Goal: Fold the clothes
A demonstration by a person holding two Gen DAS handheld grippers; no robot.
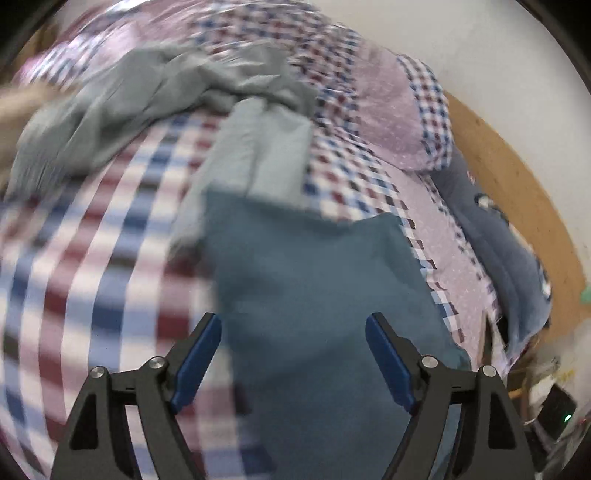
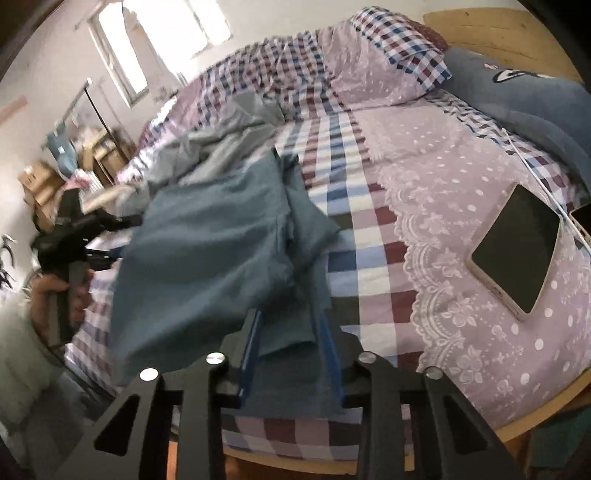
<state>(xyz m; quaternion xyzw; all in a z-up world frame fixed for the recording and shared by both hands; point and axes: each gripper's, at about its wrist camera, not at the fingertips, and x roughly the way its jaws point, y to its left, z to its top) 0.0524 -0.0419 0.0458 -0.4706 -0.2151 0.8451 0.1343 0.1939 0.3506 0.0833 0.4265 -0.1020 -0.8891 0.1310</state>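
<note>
My left tongs [image 1: 293, 363] gape wide above the blue garment [image 1: 314, 288]; my right tongs [image 2: 290, 354] seemingly straddle its edge, half-open, unpinched.

A folded garment [image 2: 207, 251] lies on the bed [image 2: 369, 236], near its front edge; a crumpled garment [image 2: 221, 147] lies behind it. A tablet [image 2: 517, 251] rests to the right, pillows [image 2: 384, 62] at the head, against the headboard [image 2: 498, 29]
</note>
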